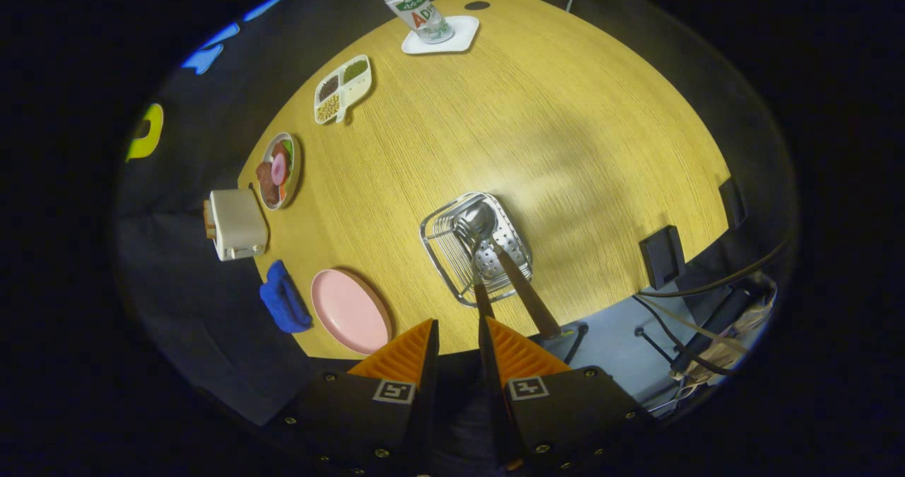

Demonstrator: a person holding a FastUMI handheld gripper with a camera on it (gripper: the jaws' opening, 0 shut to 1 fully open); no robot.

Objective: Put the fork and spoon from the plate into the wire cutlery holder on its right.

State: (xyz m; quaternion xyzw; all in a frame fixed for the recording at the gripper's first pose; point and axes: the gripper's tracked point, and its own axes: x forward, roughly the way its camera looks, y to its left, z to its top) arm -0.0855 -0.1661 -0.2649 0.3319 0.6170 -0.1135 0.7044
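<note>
- Hovering above the tabletop's near edge, our tool (458,336) has its fingers apart, gripping nothing.
- We see fork (472,254) and spoon (488,231) resting in the wire holder (442,251); the pink plate (350,311) sits bare.

At the centre of the frame the wire cutlery holder (476,246) stands on the table (565,145), with the spoon (505,261) and fork (472,254) in it. The plate (350,310) lies to its lower left. The gripper (458,346), fingers parted with nothing between them, sits below both at the bottom of the frame.
</note>
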